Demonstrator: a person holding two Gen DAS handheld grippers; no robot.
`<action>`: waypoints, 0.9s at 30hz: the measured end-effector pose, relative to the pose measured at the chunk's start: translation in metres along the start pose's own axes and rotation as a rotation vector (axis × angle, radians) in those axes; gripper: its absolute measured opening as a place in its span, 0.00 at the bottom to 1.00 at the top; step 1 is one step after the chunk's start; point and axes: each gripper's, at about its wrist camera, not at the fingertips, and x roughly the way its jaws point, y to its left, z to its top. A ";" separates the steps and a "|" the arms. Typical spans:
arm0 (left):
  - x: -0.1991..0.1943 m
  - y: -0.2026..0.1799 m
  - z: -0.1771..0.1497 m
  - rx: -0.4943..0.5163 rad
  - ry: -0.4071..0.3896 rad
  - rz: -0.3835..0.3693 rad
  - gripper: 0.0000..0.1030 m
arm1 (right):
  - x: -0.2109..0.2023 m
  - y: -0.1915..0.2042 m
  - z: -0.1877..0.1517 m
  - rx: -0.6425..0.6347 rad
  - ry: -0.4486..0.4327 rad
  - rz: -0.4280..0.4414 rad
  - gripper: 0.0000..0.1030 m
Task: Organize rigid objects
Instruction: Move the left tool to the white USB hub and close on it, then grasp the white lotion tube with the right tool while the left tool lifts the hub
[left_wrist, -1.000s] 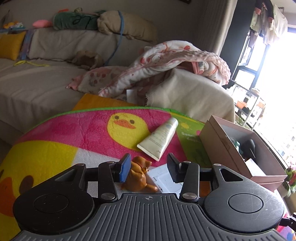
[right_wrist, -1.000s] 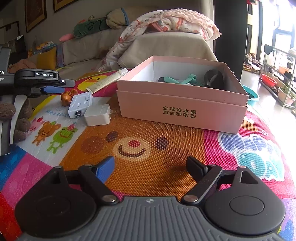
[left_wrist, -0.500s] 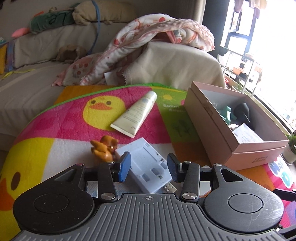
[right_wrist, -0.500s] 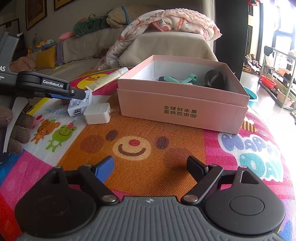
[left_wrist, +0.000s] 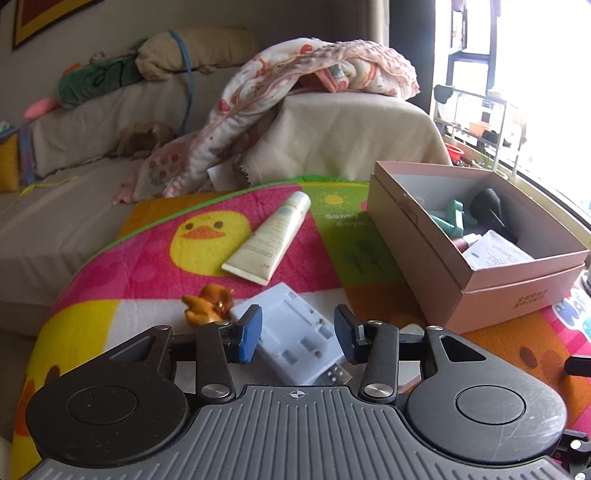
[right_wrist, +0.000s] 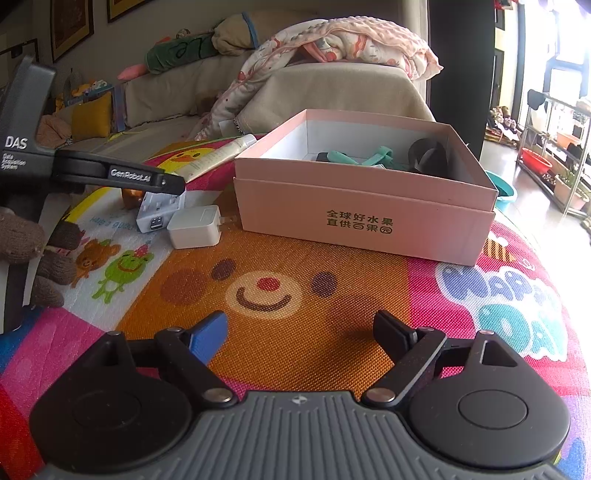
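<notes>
A white battery charger (left_wrist: 295, 332) lies on the colourful play mat, under and between the fingers of my open left gripper (left_wrist: 294, 334); the pads stand apart from its sides. It also shows in the right wrist view (right_wrist: 157, 210), under the left gripper (right_wrist: 162, 182). A small orange toy figure (left_wrist: 208, 306) lies just left of it. A cream tube (left_wrist: 271, 236) lies farther back. A white power adapter (right_wrist: 195, 225) sits beside the charger. The pink box (left_wrist: 461, 258) at the right holds a teal item, a black object and a paper. My right gripper (right_wrist: 301, 332) is open and empty above the mat.
A sofa with a blanket (left_wrist: 314, 74) and cushions runs behind the mat. The pink box (right_wrist: 365, 218) stands ahead of my right gripper. A metal shelf rack (right_wrist: 554, 155) and a teal basin (right_wrist: 504, 188) are at the far right by the window.
My left gripper has swung right, from over the orange toy to over the white charger, and has opened a little wider. The right gripper has not moved.
</notes>
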 end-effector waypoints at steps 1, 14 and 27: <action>0.000 0.005 0.000 -0.024 0.012 -0.004 0.47 | 0.000 0.000 0.000 -0.002 0.001 0.000 0.85; 0.027 0.007 0.014 -0.131 0.070 -0.069 0.48 | 0.002 0.002 0.000 -0.015 0.006 -0.007 0.86; 0.055 -0.032 0.017 0.092 0.084 -0.092 0.54 | 0.002 0.002 0.000 -0.016 0.006 -0.007 0.86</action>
